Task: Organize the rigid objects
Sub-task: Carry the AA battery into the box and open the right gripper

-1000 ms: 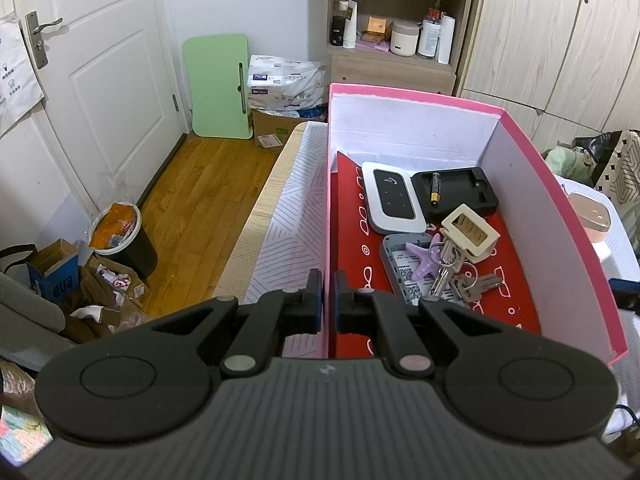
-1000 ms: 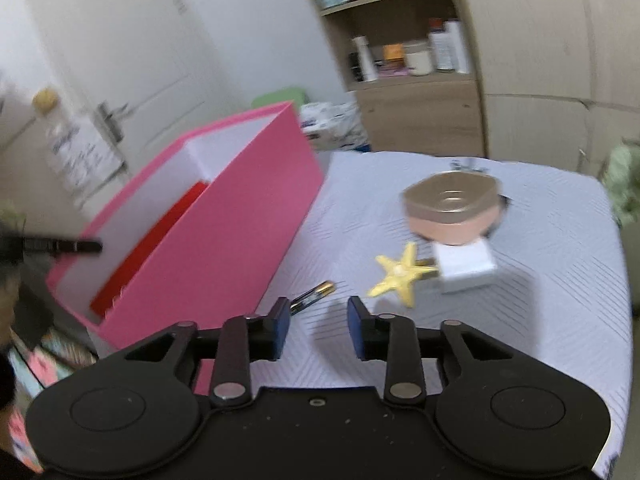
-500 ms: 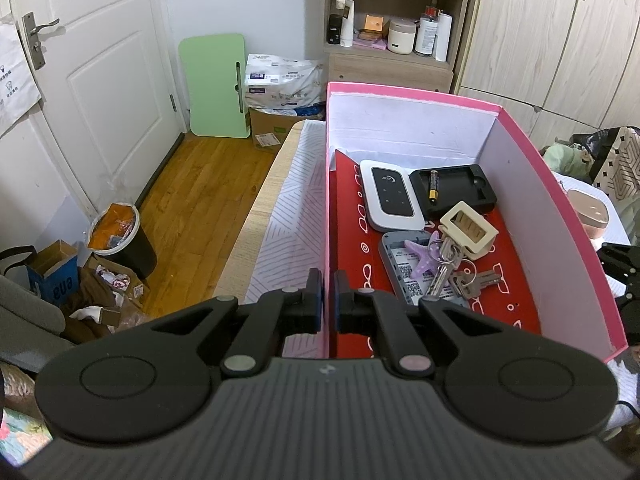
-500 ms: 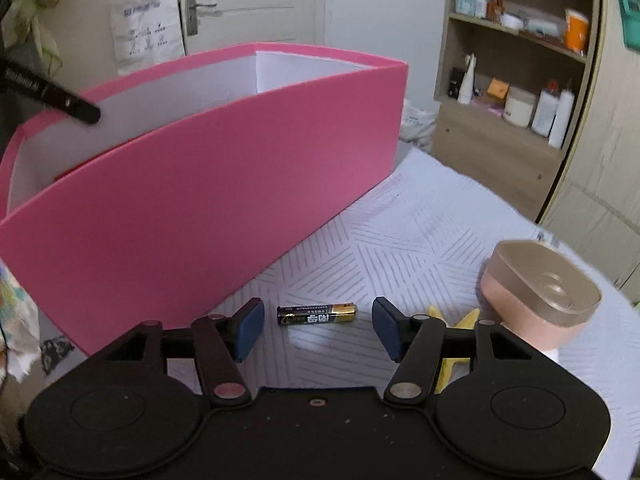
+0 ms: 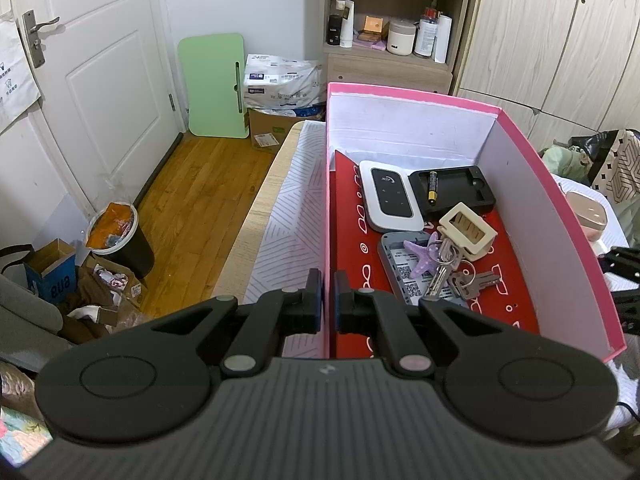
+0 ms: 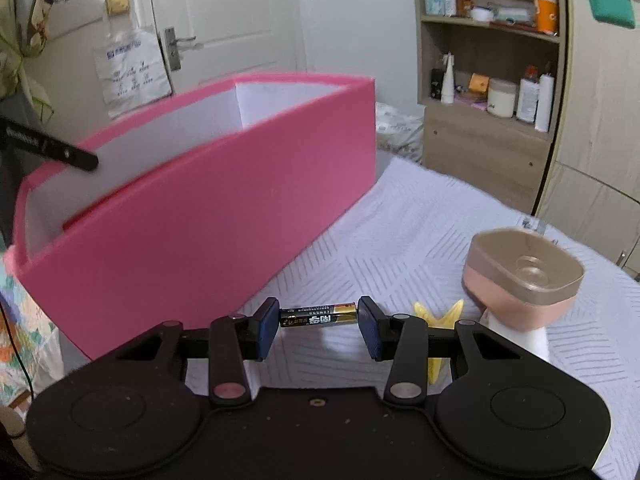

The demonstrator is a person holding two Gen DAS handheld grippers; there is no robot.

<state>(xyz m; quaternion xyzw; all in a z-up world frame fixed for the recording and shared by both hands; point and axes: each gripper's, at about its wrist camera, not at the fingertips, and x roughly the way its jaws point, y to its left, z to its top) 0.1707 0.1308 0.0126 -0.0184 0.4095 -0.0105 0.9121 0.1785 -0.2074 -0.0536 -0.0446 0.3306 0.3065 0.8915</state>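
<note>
My left gripper (image 5: 328,304) is shut on the near left wall of the pink box (image 5: 560,240), pinching the rim. In the box lie a white router (image 5: 390,200), a black tray (image 5: 456,192) with a battery, a cream key fob (image 5: 468,230), keys (image 5: 464,276) and a purple starfish (image 5: 422,256). Outside the pink box (image 6: 200,240), a black-and-gold battery (image 6: 318,315) lies crosswise on the white cloth. My right gripper (image 6: 318,322) straddles it end to end. Its jaws are closing, with the blue pads just off the battery's ends.
A yellow starfish (image 6: 440,312) lies right of the battery, partly behind my right finger. A pink-and-gold container (image 6: 524,284) rests on a white block (image 6: 520,338) further right. Shelves (image 6: 488,92) and cupboards stand behind the bed. Left of the bed are wooden floor and a bin (image 5: 116,236).
The right gripper rolled level and came in over the battery; its jaws widened, then narrowed around the battery's ends. The left gripper kept its hold on the box wall.
</note>
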